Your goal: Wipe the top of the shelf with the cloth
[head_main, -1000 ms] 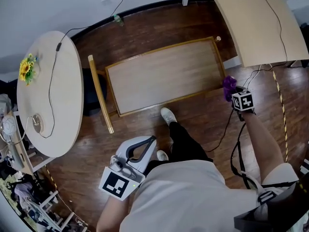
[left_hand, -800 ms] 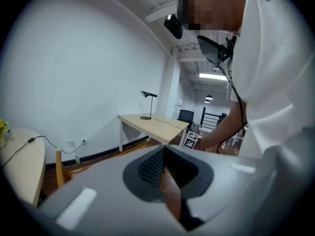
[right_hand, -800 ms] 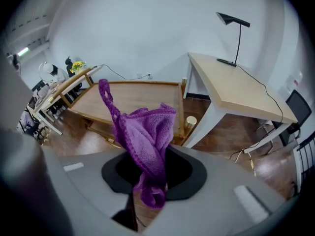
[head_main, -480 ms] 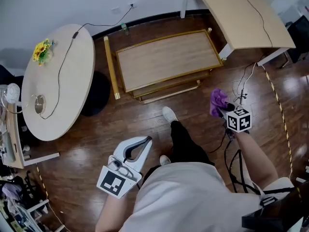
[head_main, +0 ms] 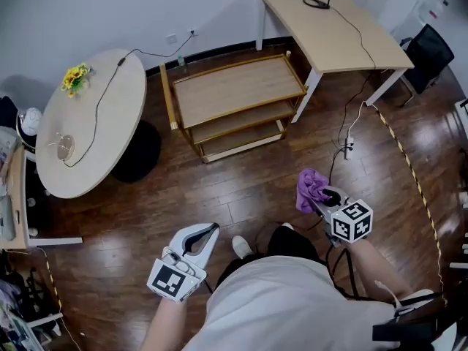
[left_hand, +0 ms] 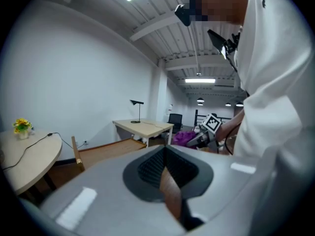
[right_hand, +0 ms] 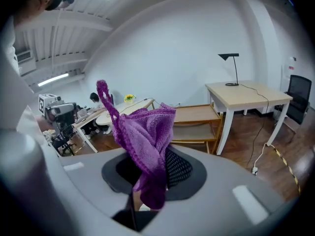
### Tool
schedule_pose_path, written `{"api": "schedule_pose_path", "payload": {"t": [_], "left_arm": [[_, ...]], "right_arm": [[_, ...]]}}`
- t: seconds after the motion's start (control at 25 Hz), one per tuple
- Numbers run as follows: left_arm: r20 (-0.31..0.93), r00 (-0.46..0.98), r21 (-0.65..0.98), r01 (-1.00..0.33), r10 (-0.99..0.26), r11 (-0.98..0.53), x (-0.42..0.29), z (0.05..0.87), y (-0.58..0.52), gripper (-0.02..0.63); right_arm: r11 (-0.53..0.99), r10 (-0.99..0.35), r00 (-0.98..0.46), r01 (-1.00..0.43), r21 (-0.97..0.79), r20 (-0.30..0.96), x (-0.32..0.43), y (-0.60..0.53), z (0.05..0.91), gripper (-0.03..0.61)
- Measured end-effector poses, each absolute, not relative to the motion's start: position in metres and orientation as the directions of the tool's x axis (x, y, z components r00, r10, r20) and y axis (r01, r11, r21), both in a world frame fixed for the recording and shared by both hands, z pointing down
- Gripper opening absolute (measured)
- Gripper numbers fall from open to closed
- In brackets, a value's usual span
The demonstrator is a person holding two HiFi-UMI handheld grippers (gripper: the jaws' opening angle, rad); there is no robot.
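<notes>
Crumpled purple knitted cloth hangs pinched in the right tongs, well apart from the wooden shelf. Left tongs seem pressed together, empty, above the dark wood floor.

Open wood floor stretches from the person to the shelf, a wide lane toward its top. A round bench flanks the shelf's left, a rectangular bench crowds its right end, and a cable trails across the floor at right.
</notes>
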State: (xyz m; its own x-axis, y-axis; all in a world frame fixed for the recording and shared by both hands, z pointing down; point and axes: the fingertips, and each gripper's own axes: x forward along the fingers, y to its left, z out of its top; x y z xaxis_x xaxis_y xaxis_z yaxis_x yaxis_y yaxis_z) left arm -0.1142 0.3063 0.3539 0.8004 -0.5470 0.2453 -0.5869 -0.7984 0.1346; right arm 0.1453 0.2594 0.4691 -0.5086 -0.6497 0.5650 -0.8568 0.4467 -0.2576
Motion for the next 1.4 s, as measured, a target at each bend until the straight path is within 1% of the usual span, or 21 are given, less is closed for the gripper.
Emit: {"api": "schedule_pose_path", "payload": {"t": [0.12,0.28,0.4,0.56,0.72,0.92,1.08,1.4], "left_arm": [[0.238,0.790,0.132,-0.603,-0.565,-0.787,-0.105,0.352,0.331,0.018],[0.224,0.783,0.144,-0.615,-0.580,-0.775,-0.070,0.345,0.363,0.018],[0.218,0.787,0.143,-0.611,-0.578,-0.778,-0.029,0.338,0.389,0.018],[0.204,0.801,0.160,-0.595,-0.563,-0.788,0.041,0.325,0.436,0.018],[0.217,0.806,0.169,-0.587,-0.551,-0.792,0.084,0.316,0.481,0.018],[0.249,0.812,0.145,-0.569,-0.527,-0.809,0.099,0.312,0.514,0.018],[0.223,0.830,0.102,-0.541,-0.511,-0.835,0.105,0.301,0.531,0.018],[0.196,0.854,0.086,-0.504,-0.482,-0.859,0.090,0.291,0.565,0.018]], "right_arm": [[0.473,-0.674,-0.520,-0.849,-0.235,0.524,0.156,0.283,0.448,0.101],[0.492,-0.714,-0.533,-0.843,-0.215,0.455,0.187,0.319,0.419,0.101],[0.496,-0.735,-0.535,-0.843,-0.207,0.416,0.223,0.353,0.401,0.101],[0.469,-0.760,-0.531,-0.847,-0.250,0.375,0.282,0.405,0.386,0.101],[0.464,-0.760,-0.532,-0.847,-0.260,0.373,0.317,0.446,0.384,0.101],[0.464,-0.777,-0.531,-0.846,-0.263,0.339,0.331,0.482,0.372,0.101],[0.449,-0.809,-0.511,-0.856,-0.255,0.291,0.334,0.502,0.356,0.101],[0.456,-0.823,-0.505,-0.860,-0.228,0.260,0.305,0.534,0.334,0.101]]}}
